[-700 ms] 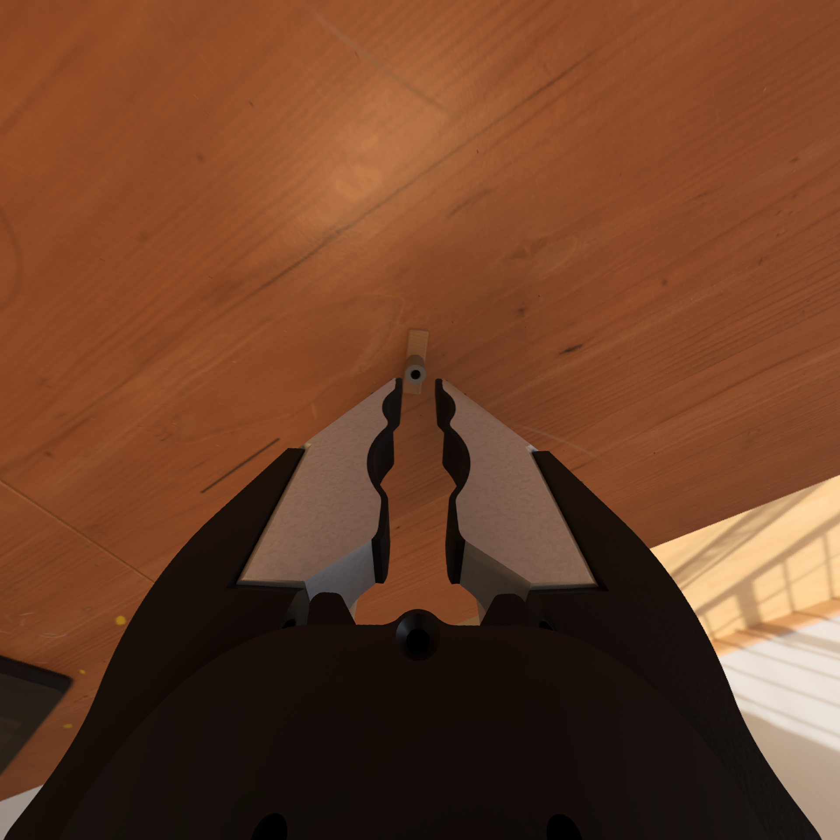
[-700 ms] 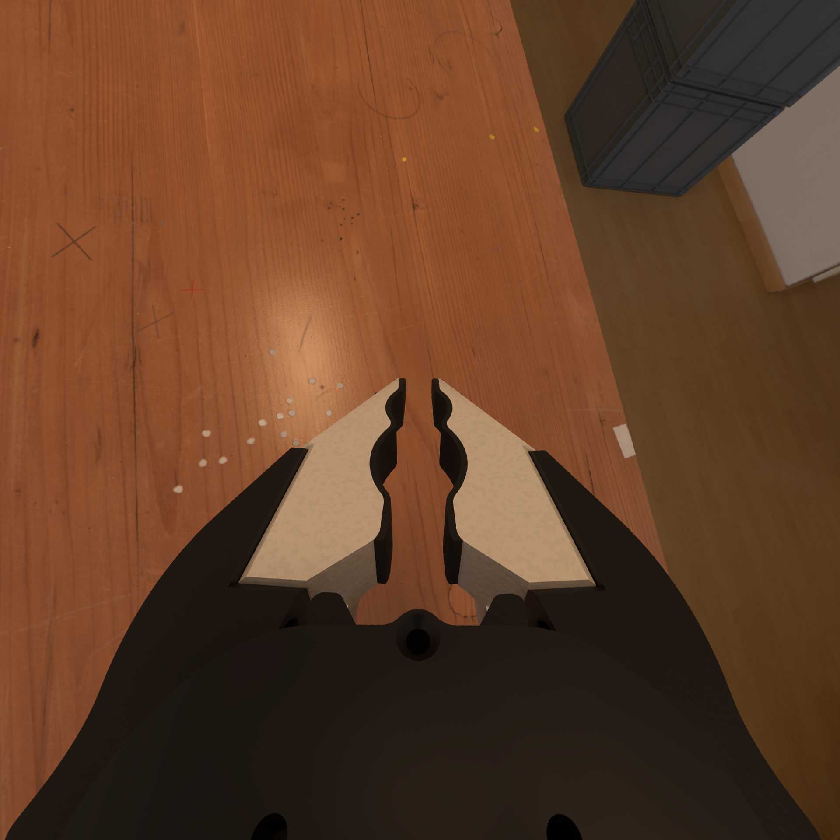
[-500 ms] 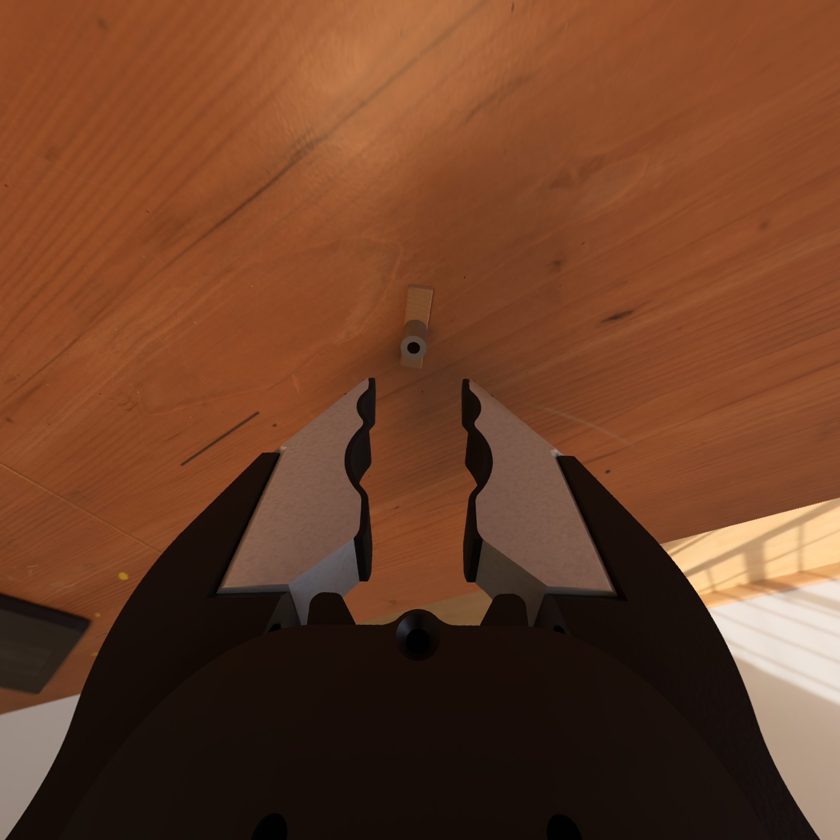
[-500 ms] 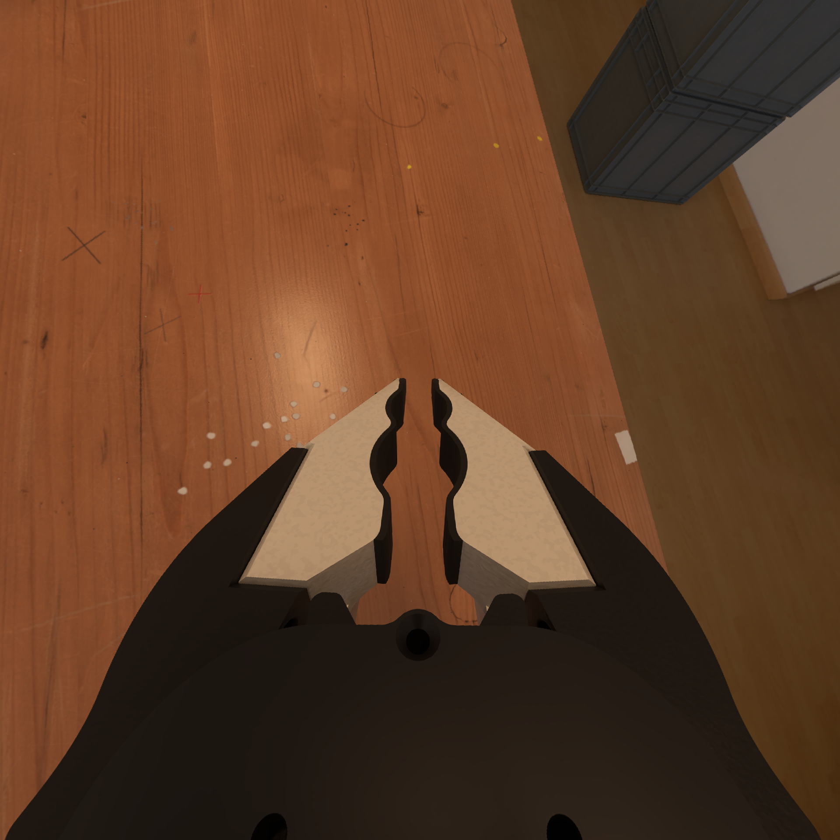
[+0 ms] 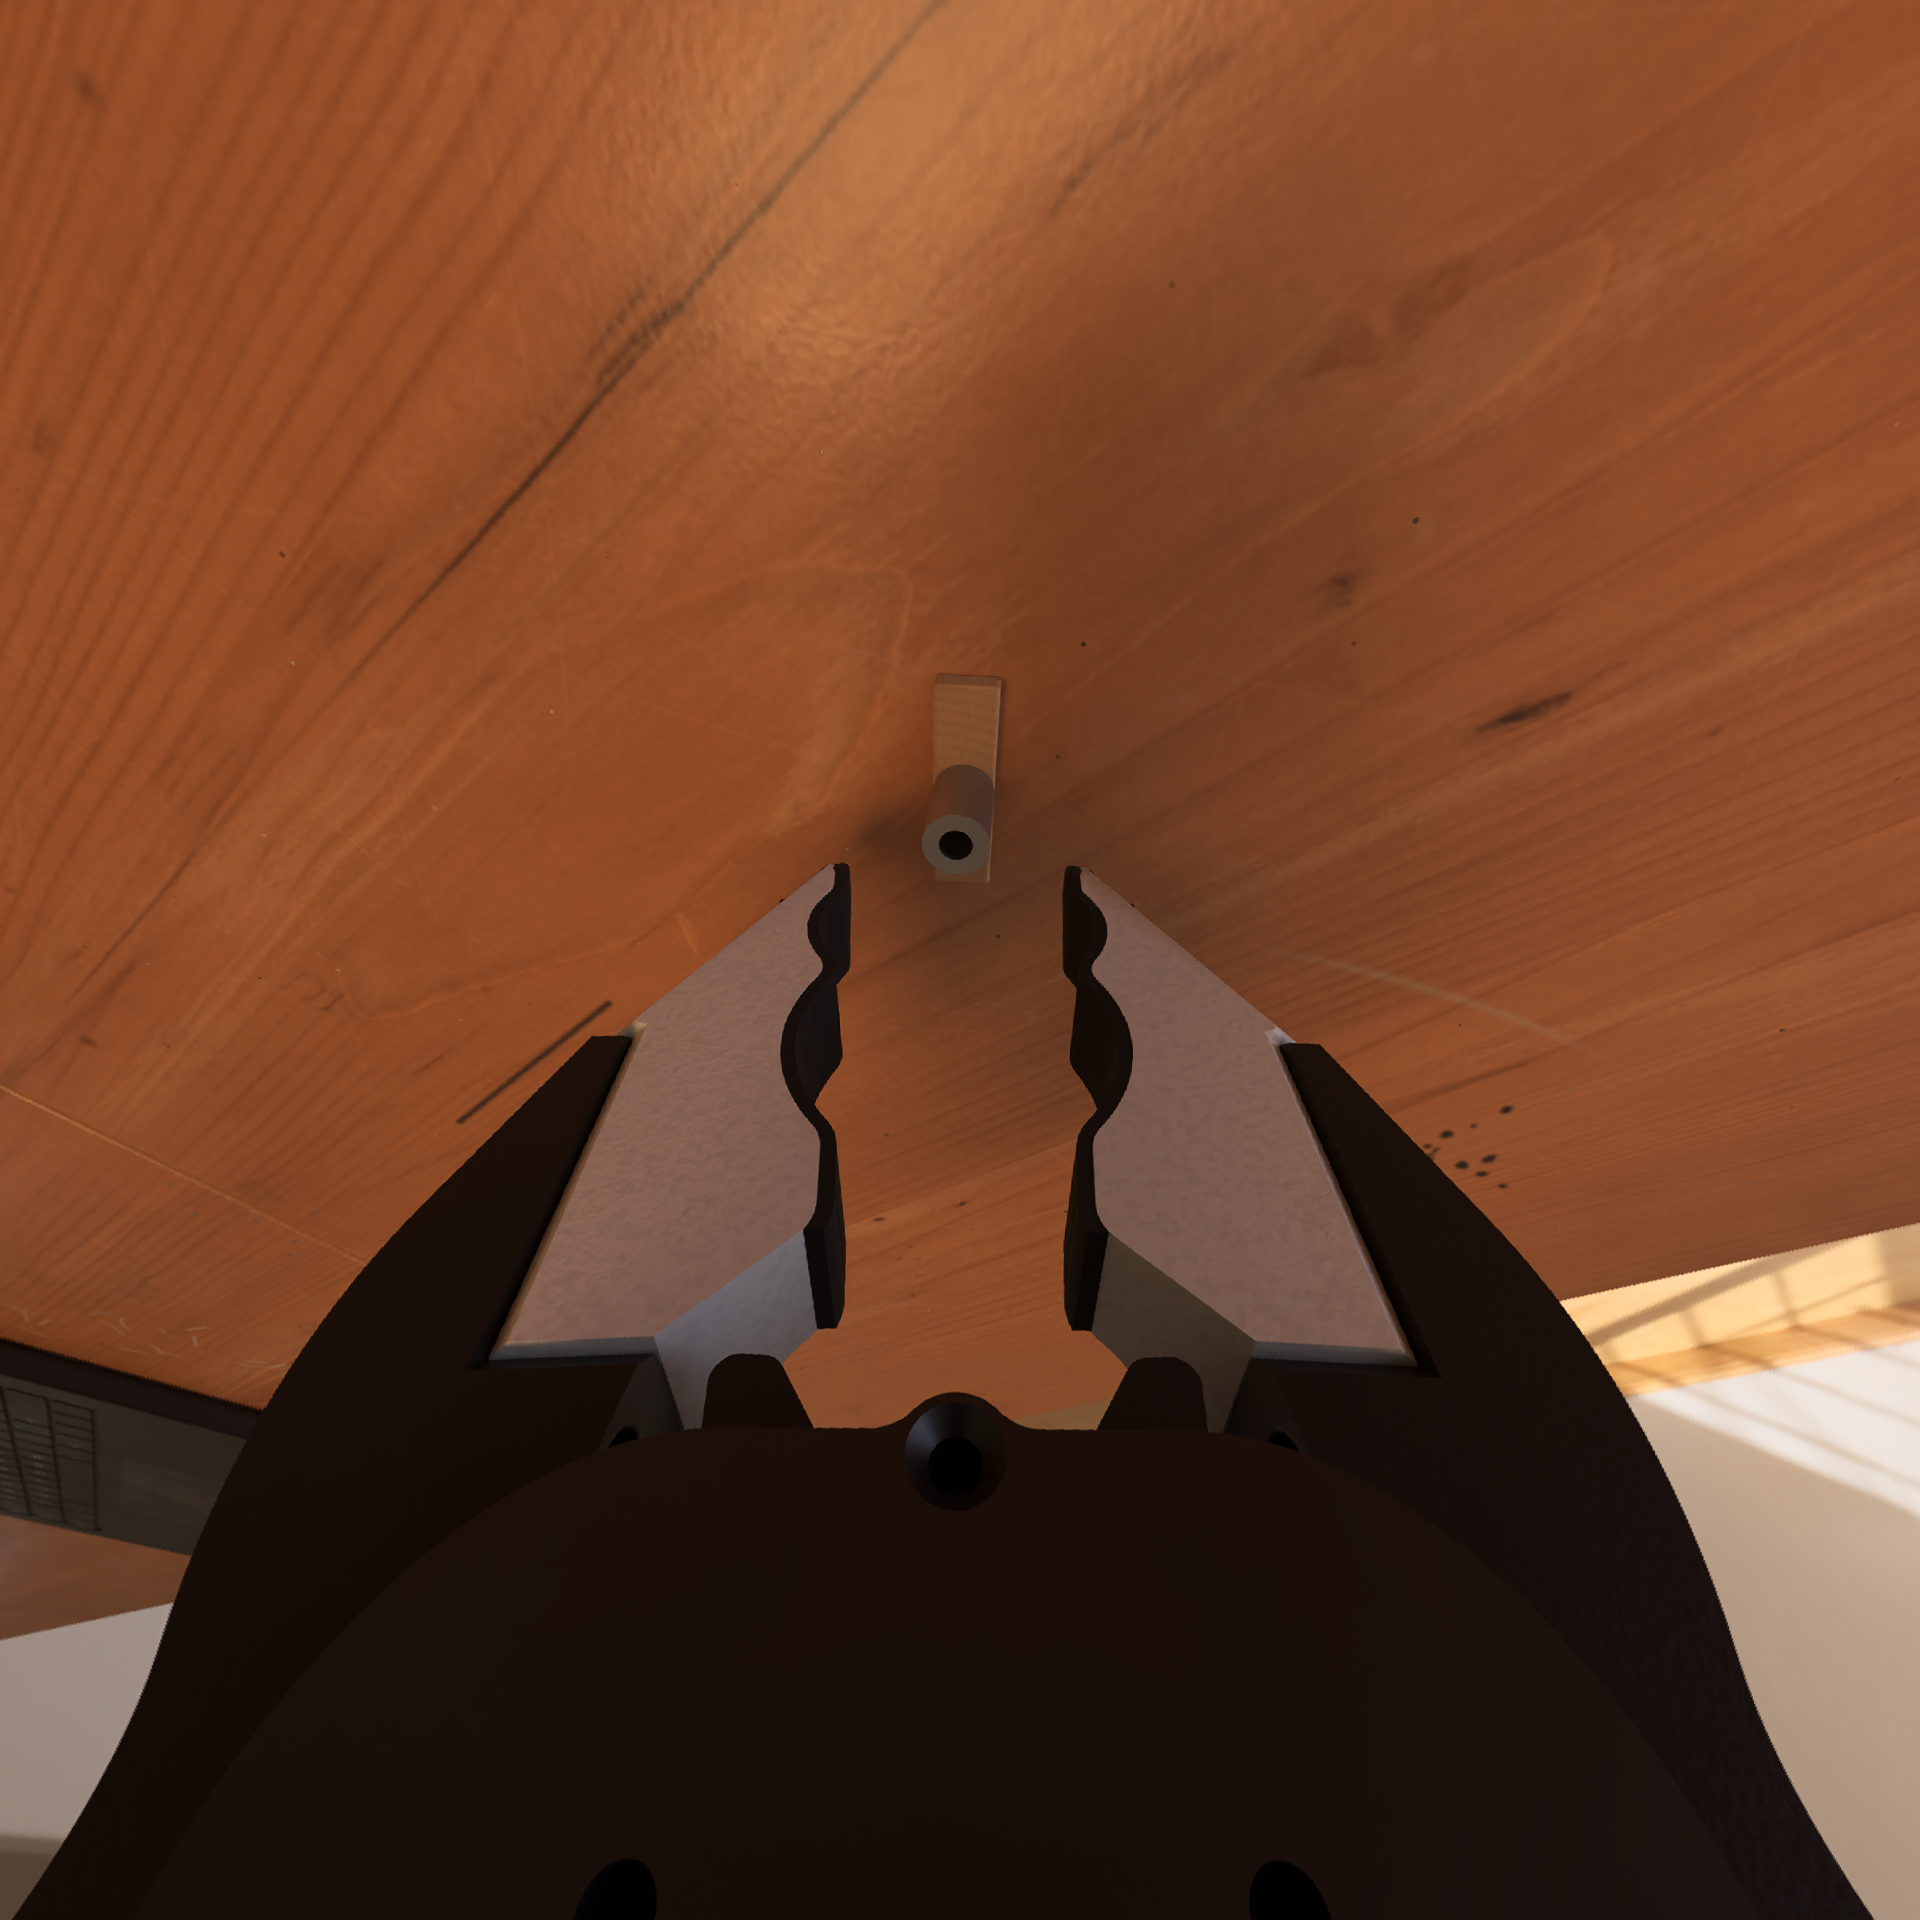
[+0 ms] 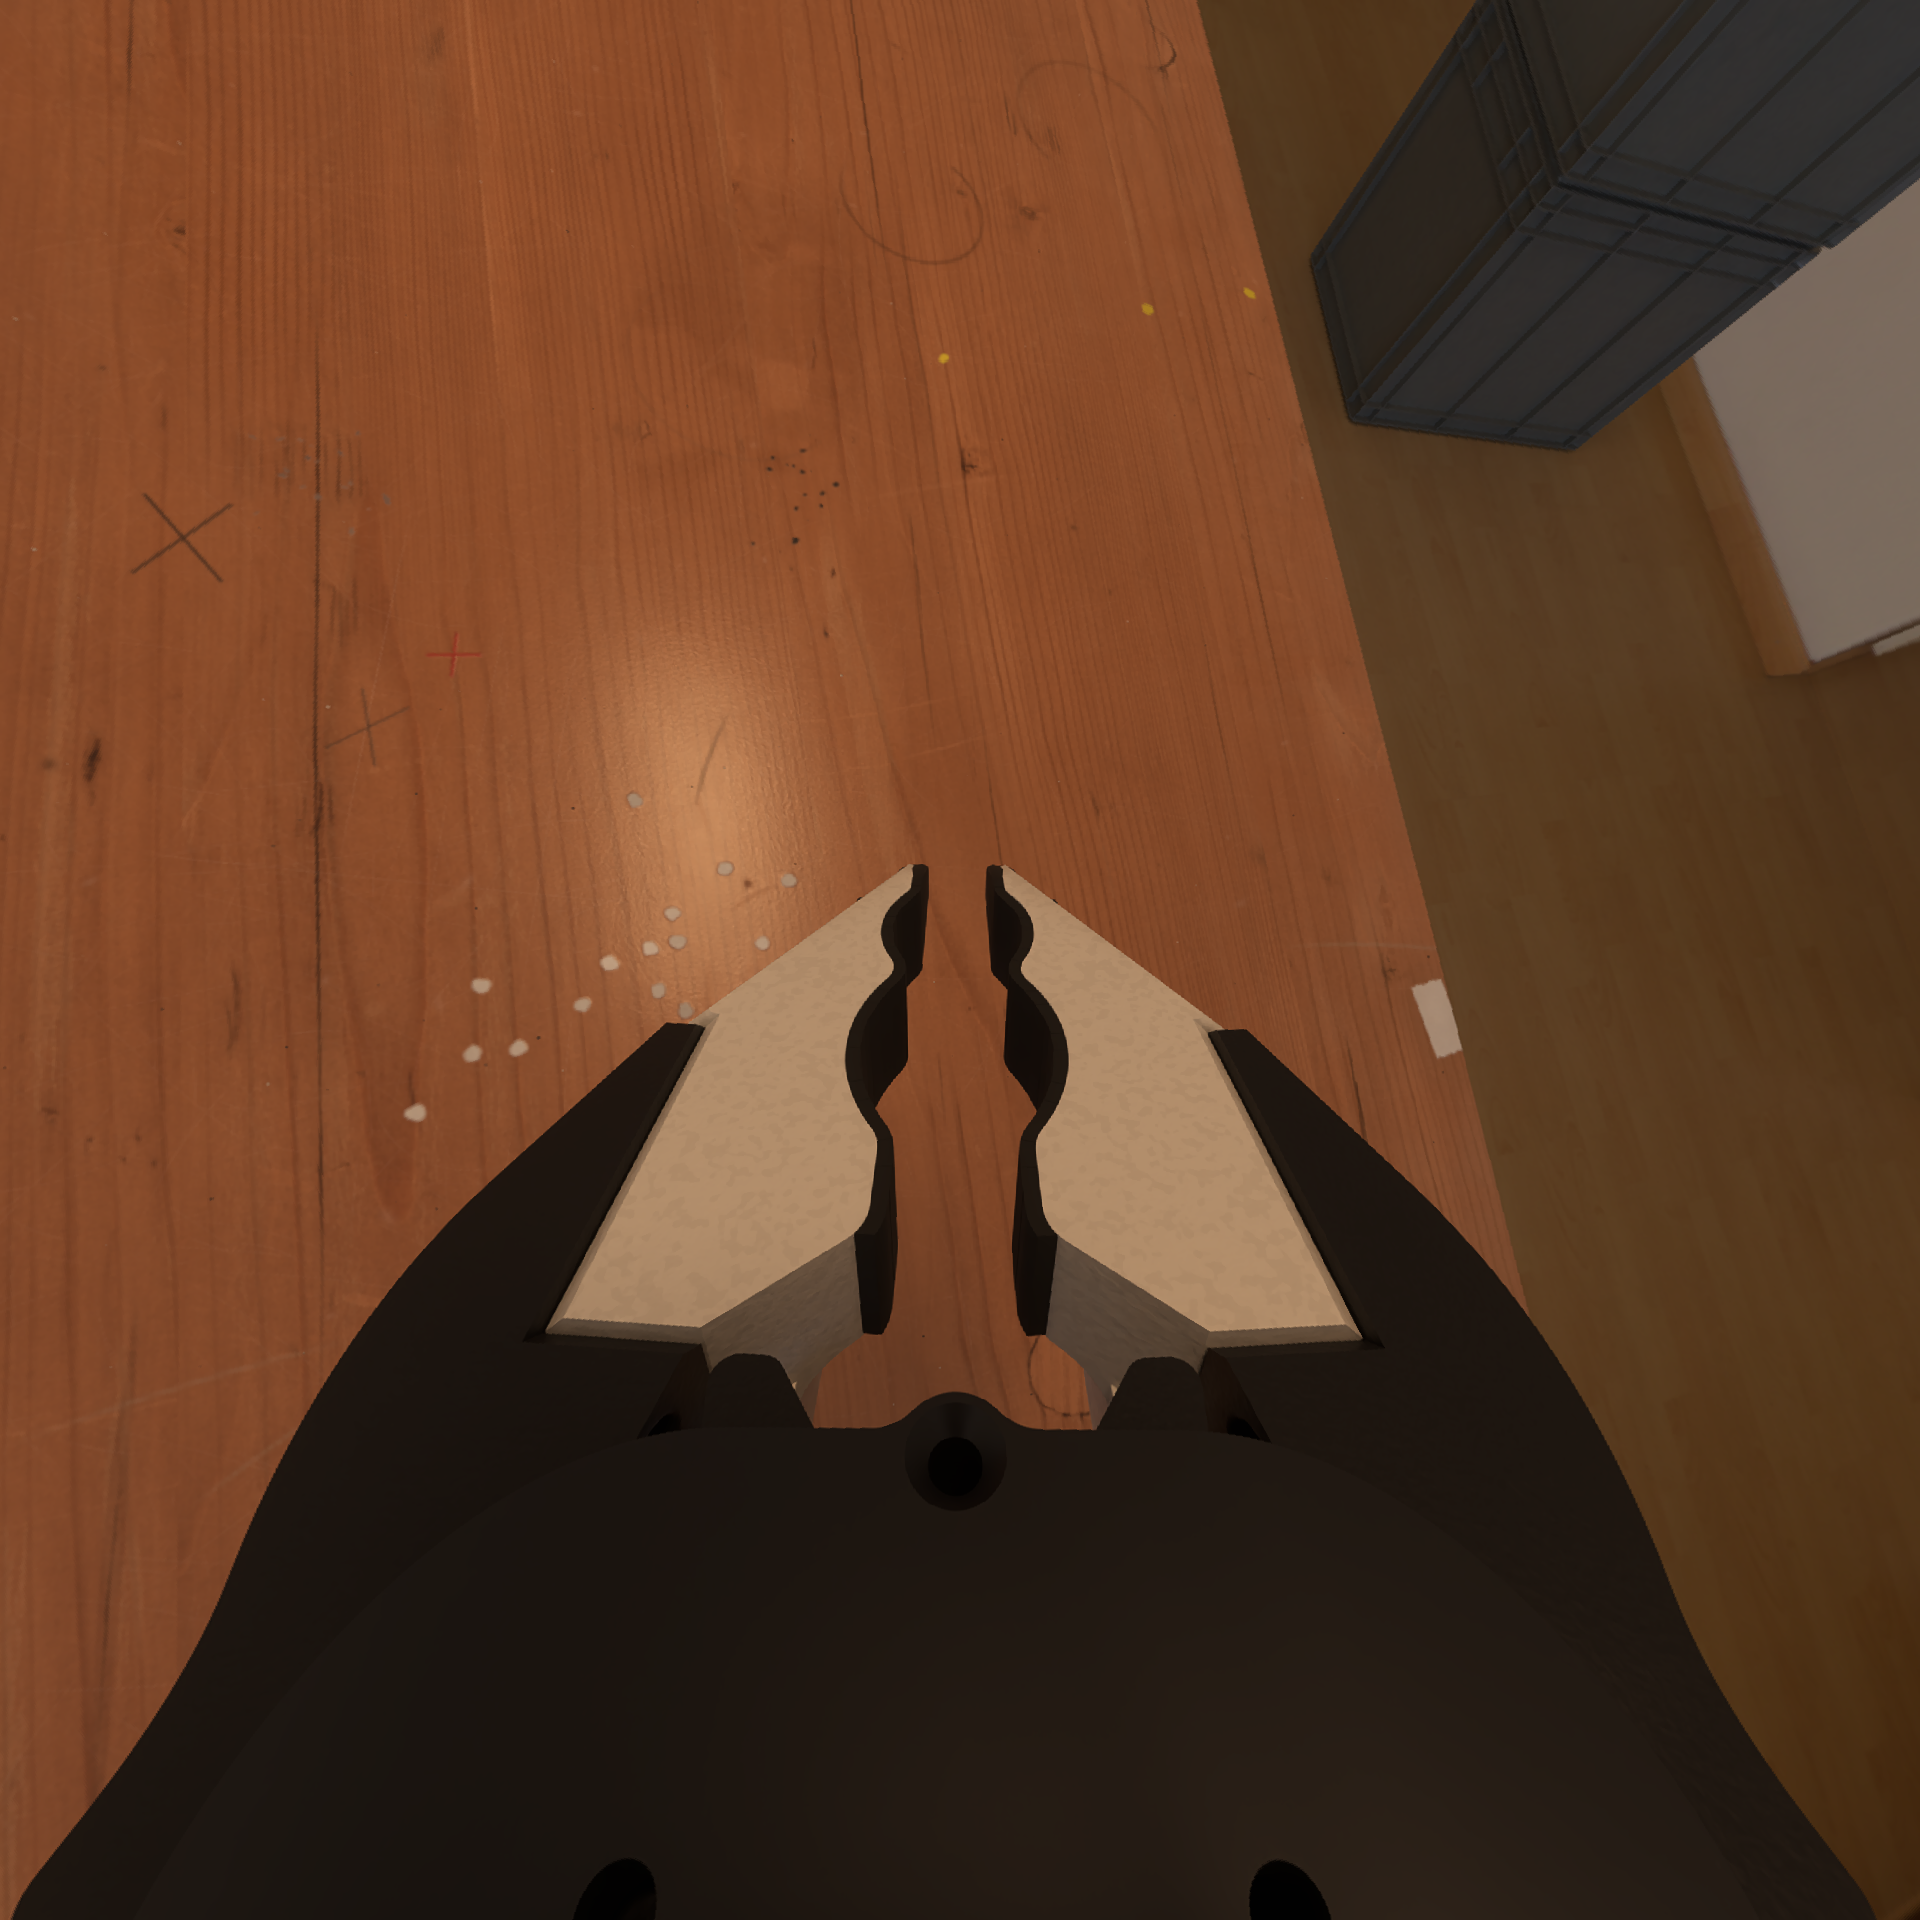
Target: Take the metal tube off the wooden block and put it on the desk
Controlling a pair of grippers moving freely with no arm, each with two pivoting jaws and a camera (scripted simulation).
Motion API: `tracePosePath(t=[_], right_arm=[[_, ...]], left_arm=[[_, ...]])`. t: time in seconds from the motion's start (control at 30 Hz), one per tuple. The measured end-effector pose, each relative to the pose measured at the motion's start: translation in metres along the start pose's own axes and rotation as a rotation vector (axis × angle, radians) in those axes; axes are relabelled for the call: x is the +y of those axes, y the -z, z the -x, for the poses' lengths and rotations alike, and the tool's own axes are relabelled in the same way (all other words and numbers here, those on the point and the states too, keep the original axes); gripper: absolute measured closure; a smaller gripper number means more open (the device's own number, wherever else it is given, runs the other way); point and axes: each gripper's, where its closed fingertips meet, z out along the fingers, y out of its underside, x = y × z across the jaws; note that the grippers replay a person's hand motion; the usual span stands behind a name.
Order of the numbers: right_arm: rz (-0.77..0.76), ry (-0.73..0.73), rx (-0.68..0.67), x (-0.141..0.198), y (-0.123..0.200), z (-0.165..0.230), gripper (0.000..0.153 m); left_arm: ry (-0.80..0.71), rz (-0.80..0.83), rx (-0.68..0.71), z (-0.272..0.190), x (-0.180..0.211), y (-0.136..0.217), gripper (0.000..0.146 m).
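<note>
A: What fills both views?

B: One reddish-brown wooden worktop [image 5: 1351,416], grain running long, with pencil crosses and white flecks [image 6: 582,997] on the right gripper's side. Past its edge in the right wrist view lie a darker wood floor [image 6: 1662,1143] and one dark grey crate [image 6: 1621,208].

A: And the count of the rest?

B: Two grippers, one wooden block, one metal tube. The left gripper [image 5: 956,873] has its jaws spread wide with nothing between them. The right gripper [image 6: 956,873] has its jaws drawn close, a narrow slit left, also holding nothing.

A: Where is the tube?

B: The metal tube [image 5: 958,821] lies on top of the wooden block [image 5: 968,722], a small pale slab flat on the worktop, just beyond the left gripper's tips and centred on the gap.

A: What changed from the earlier frames?

B: The left jaws were nearly shut and have opened in steps; the block and tube now sit a little farther past the tips. The right gripper's gap is unchanged, and its view has drifted only slightly.

A: Which way does the tube point?

B: Its long axis runs along the block's length, away from the left camera; the open bore faces that camera.
</note>
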Motion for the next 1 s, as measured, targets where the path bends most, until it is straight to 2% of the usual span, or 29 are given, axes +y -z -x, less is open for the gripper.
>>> tracePosePath(t=[0.33,0.5,0.6,0.8,0.9,1.0], right_arm=[[0.021,0.002,-0.004,0.003,-0.005,0.0,0.142],[0.024,0.003,-0.006,0.003,-0.005,0.0,0.142],[0.026,0.003,-0.008,0.004,-0.006,0.0,0.142],[0.026,0.0,-0.009,0.005,-0.005,0.0,0.142],[0.017,-0.003,-0.007,0.004,-0.003,-0.001,0.142],[0.007,-0.007,-0.008,0.004,-0.002,-0.002,0.142]], left_arm=[[-0.014,0.003,0.031,0.001,-0.002,-0.001,0.105],[-0.012,-0.008,0.04,0.0,-0.002,-0.001,0.119],[-0.015,-0.016,0.036,0.0,-0.003,-0.001,0.133],[-0.001,-0.04,0.015,0.0,-0.003,0.001,0.135],[-0.004,-0.077,-0.051,0.007,-0.002,0.018,0.135],[0.0,-0.173,-0.165,0.021,-0.013,0.078,0.135]])
